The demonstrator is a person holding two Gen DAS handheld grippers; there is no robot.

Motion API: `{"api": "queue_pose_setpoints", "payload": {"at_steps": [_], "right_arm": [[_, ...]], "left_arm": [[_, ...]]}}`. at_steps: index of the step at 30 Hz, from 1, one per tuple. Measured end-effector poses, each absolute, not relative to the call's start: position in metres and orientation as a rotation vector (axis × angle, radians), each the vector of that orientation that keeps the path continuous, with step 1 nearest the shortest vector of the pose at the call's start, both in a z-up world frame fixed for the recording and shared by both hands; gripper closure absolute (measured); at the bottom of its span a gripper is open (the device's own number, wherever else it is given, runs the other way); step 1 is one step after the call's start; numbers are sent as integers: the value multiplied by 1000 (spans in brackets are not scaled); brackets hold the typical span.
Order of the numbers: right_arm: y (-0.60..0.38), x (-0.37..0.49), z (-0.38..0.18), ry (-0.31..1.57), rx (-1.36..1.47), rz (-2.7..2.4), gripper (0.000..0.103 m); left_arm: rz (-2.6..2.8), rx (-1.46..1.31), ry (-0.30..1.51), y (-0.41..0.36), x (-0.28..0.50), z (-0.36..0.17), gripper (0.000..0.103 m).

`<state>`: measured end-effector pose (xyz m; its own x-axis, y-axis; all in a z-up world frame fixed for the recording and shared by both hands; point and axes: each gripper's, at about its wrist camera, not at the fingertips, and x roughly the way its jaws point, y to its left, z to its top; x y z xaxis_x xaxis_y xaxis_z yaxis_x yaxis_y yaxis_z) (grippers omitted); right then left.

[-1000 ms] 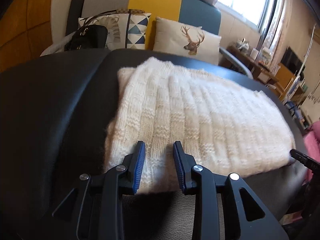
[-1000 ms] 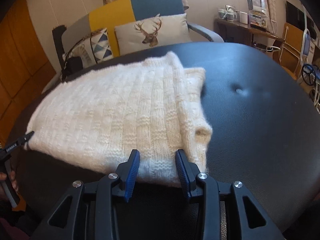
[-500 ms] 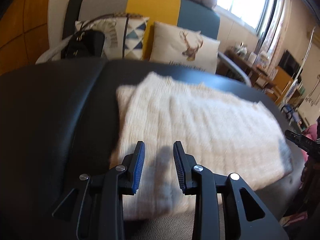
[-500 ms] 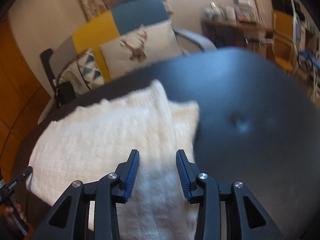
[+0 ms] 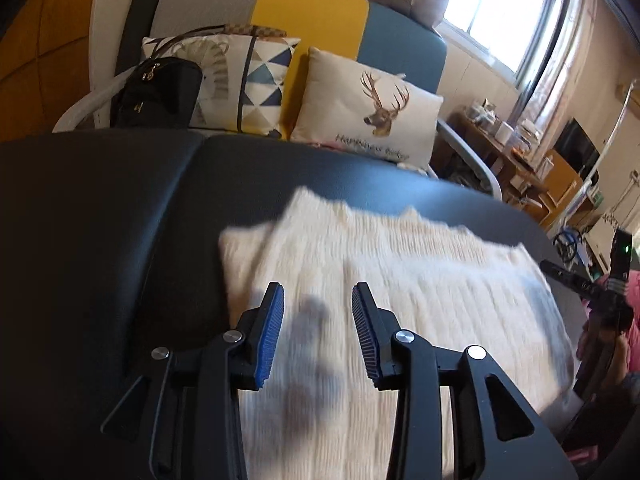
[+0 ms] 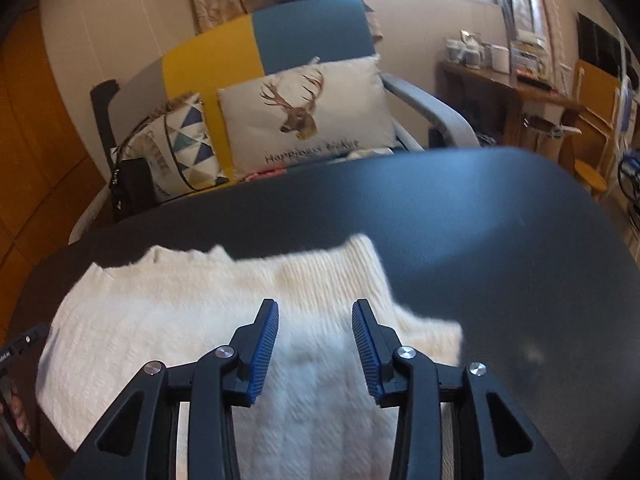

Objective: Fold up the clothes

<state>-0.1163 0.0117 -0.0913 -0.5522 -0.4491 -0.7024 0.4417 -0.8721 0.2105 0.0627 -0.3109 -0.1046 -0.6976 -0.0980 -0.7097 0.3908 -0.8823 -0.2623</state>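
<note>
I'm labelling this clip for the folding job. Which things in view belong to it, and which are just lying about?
Part of the job:
- white knit sweater, lying on the black padded surface
- left gripper and right gripper, both open above it

Just lying about:
- deer cushion
- triangle-pattern cushion
- black handbag
- cluttered side table

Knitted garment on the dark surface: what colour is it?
Cream-white knitted garment; the right wrist view shows it best.

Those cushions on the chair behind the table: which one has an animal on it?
The cream cushion on the blue side of the chair shows a deer's head with antlers. The other cushion, beside the black bag, has coloured triangles.
</note>
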Motion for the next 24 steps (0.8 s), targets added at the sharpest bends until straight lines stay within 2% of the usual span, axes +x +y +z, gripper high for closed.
{"api": "queue_pose_setpoints", "payload": {"at_steps": [4,6,8,12,15,21,24], "right_arm": [[-11,-140,-110,106,1156,-2412,64],[-20,-149,-128,162,1240,-2411,64],[-22,-147,-129,167,1188,-2423,59],[-18,-148,-131,152,1192,-2412,58],[-18,-148,-132,152,1191,-2407,57],[-22,-149,-131,167,1192,-2402,55],[-22,-150,-132,161,1194,-2398,55]], "left_arm": [[-2541,1164,486,-321,24,-119,64],[-2496,1264,514,-330,8,-136,64],[-2524,1238,527,-333,7,-133,64],[-2608,1196,626,-346,-1,-117,64],[-2644,1180,634,-347,-14,-109,64],[-2577,1395,500,-330,-59,-136,64],[-2581,1389,461,-328,-58,-137,64]]}}
